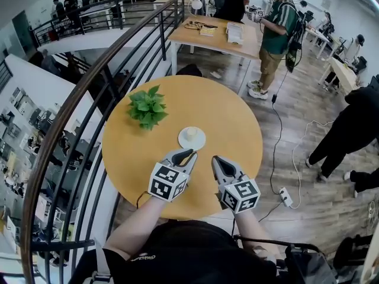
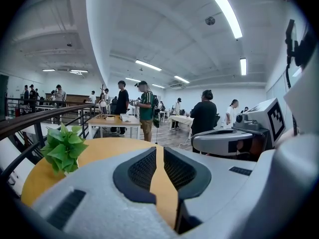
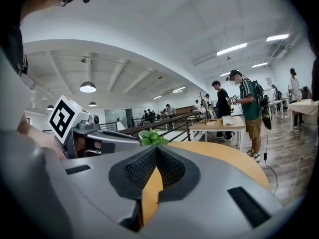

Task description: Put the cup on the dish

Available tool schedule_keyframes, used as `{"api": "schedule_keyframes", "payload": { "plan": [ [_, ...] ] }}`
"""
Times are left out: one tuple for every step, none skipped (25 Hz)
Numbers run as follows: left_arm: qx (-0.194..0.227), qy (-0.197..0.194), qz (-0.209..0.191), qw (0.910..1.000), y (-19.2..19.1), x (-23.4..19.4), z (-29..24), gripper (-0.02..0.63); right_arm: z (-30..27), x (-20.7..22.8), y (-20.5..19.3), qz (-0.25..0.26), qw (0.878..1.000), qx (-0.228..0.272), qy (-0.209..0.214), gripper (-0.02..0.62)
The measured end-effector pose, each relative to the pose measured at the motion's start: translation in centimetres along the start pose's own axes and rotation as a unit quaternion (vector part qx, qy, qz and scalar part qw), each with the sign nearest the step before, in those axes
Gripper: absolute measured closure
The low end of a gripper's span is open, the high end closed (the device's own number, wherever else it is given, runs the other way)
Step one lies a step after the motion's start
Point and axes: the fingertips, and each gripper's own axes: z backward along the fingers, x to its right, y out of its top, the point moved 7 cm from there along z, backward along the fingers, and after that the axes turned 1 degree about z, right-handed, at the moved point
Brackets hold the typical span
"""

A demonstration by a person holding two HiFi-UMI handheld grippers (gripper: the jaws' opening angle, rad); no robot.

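Observation:
A small white cup point(image 1: 191, 132) stands on a white dish point(image 1: 182, 142) near the middle of the round wooden table point(image 1: 237, 129). My left gripper point(image 1: 189, 154) is just in front of the dish, its jaws shut with nothing between them. My right gripper point(image 1: 215, 160) sits beside it to the right, also shut and empty. In the left gripper view the left gripper point(image 2: 156, 151) shows closed pads over bare tabletop, and the cup and dish are hidden. The right gripper view shows the right gripper point(image 3: 156, 152) closed the same way.
A small green potted plant point(image 1: 147, 107) stands at the table's back left. A curved black railing point(image 1: 89, 99) runs close along the left side. Behind are another table point(image 1: 216, 34) and several people; a cable and power strip point(image 1: 285, 195) lie on the floor to the right.

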Motion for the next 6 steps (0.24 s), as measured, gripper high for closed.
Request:
{"api": "schedule_keyframes", "payload": {
  "plan": [
    [-0.001,0.0,0.0,1.0,-0.07,-0.13,0.0,0.555,-0.1,-0.05,-0.02,0.0,1.0,-0.001,0.0,0.597],
    [-0.001,0.0,0.001,1.0,-0.11,-0.23,0.01,0.555,-0.16,-0.1,-0.02,0.001,1.0,-0.002,0.0,0.597],
    [-0.002,-0.001,0.001,1.0,-0.09,-0.29,0.03,0.555,-0.2,-0.14,0.0,0.001,1.0,-0.003,0.001,0.597],
    [-0.002,-0.001,0.001,1.0,-0.04,-0.33,0.05,0.555,-0.22,-0.17,0.05,0.001,1.0,-0.004,0.001,0.597],
    [-0.003,-0.001,0.002,1.0,0.03,-0.37,0.07,0.555,-0.24,-0.19,0.12,0.001,1.0,-0.005,0.001,0.597],
    [-0.003,-0.001,0.001,1.0,0.11,-0.4,0.09,0.555,-0.26,-0.21,0.19,0.001,1.0,-0.005,0.001,0.597]
  ]
}}
